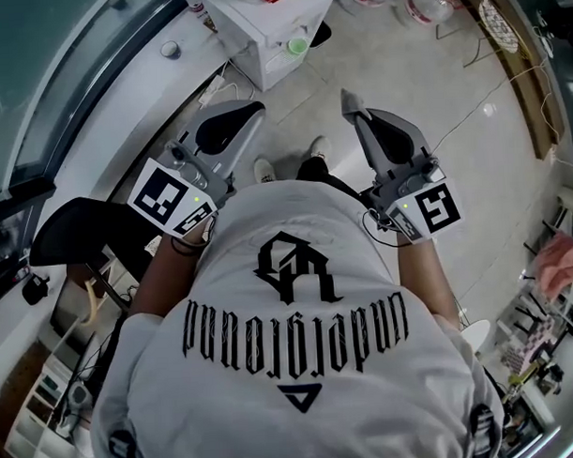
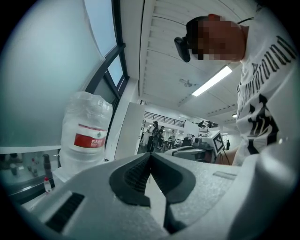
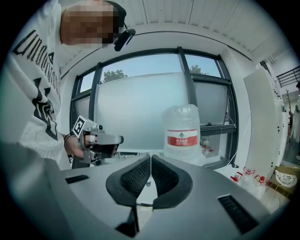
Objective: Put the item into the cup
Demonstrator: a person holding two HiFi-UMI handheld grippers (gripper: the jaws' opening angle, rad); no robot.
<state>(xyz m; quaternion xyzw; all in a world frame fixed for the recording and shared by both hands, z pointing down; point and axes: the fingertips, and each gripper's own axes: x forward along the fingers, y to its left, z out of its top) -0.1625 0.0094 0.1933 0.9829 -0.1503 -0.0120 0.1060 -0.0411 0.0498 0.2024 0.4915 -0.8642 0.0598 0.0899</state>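
Two tools idle: left gripper point(image 1: 249, 110) and right gripper point(image 1: 350, 99) hover near the person's chest above the floor point(image 1: 432, 87), jaws pressed together on nothing. Neither item nor cup shows in any view. Doing the step well likely means finding both first, then parting one gripper's jaws.
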